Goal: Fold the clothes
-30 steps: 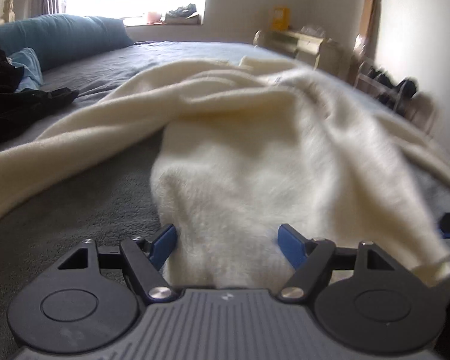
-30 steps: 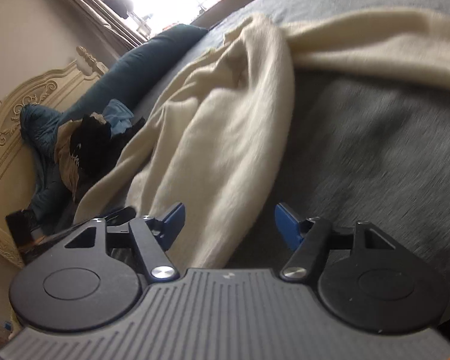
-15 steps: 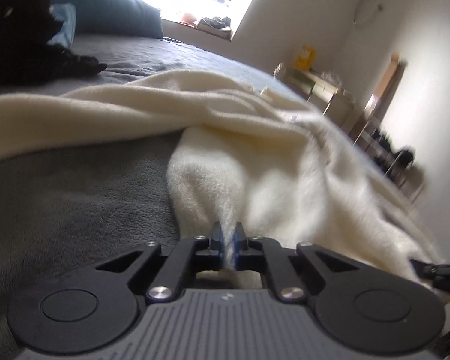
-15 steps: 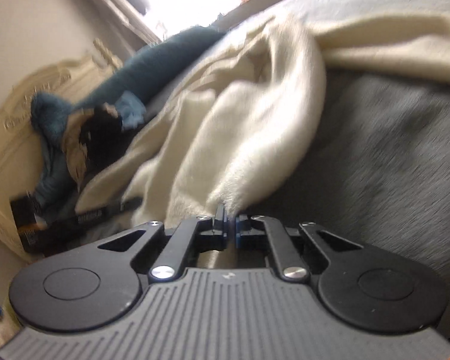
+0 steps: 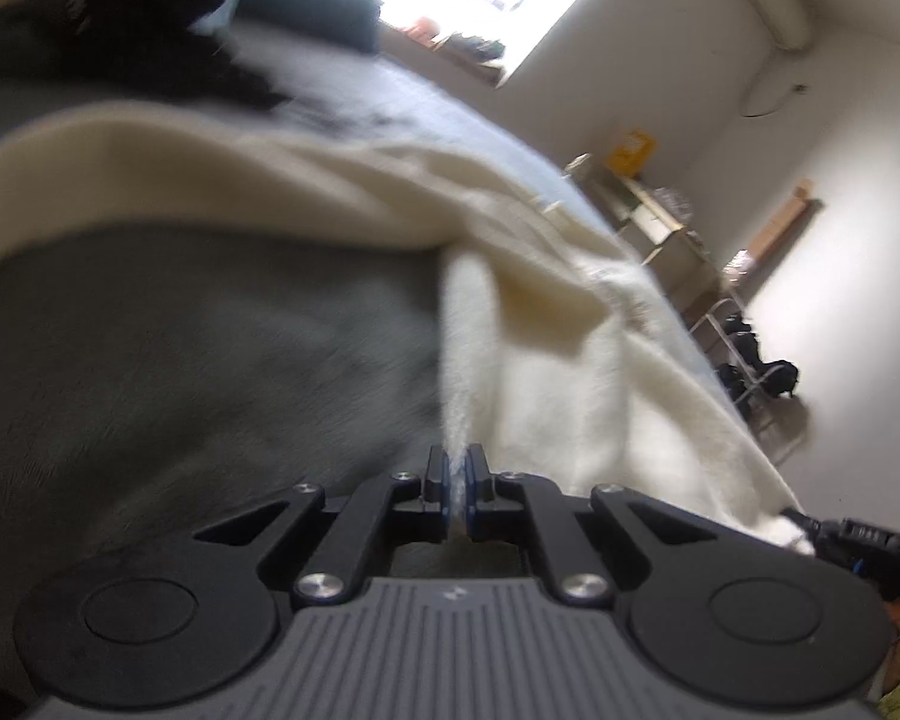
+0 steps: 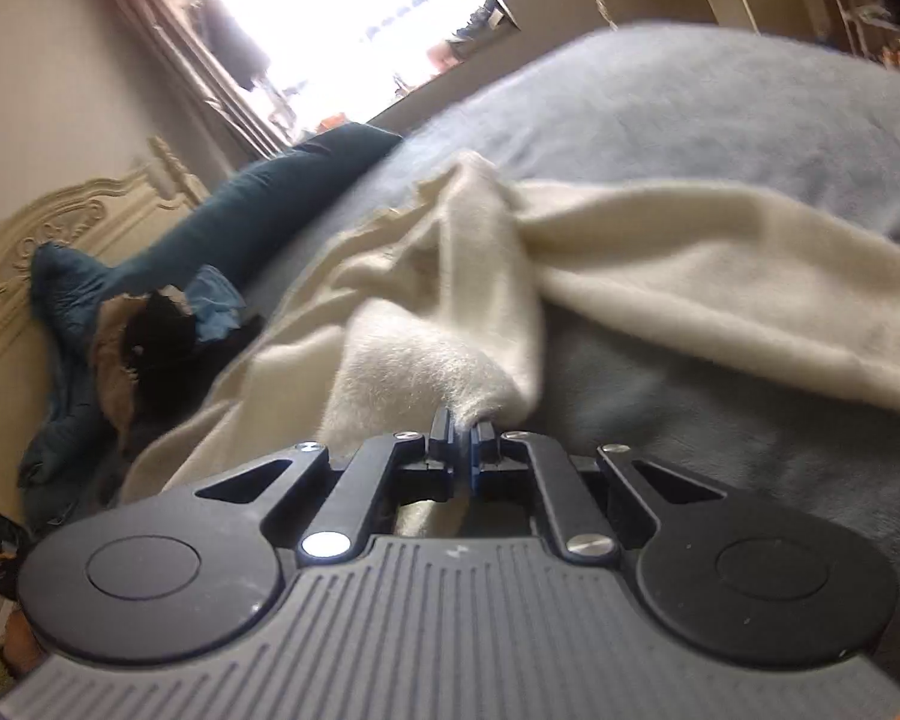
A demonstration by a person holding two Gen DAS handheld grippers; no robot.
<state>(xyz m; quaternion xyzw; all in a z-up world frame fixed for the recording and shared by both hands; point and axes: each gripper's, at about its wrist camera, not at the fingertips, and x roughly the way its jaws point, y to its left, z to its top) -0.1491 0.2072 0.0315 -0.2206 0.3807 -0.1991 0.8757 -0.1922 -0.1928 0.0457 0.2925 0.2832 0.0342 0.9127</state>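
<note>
A fuzzy cream garment (image 5: 570,372) lies spread over a grey bed cover (image 5: 180,360). My left gripper (image 5: 457,471) is shut on a pinched edge of it, and the cloth rises taut from the blue pads. In the right wrist view the same cream garment (image 6: 450,312) bunches up from my right gripper (image 6: 463,433), which is shut on another edge of it. A long fold of the garment runs off to the right over the grey cover (image 6: 720,480). My right gripper (image 5: 834,537) also shows at the lower right of the left wrist view, holding the cloth's far corner.
A pile of dark and blue clothes (image 6: 162,336) lies by a teal pillow (image 6: 258,204) near the carved headboard (image 6: 60,228). A bright window (image 6: 378,18) is behind. Shelves and a low cabinet (image 5: 660,222) stand along the white wall beyond the bed.
Both grippers went from open around the cream cloth to shut on it. Since then both have moved, the left view rolling strongly, and the cloth is lifted and pulled taut.
</note>
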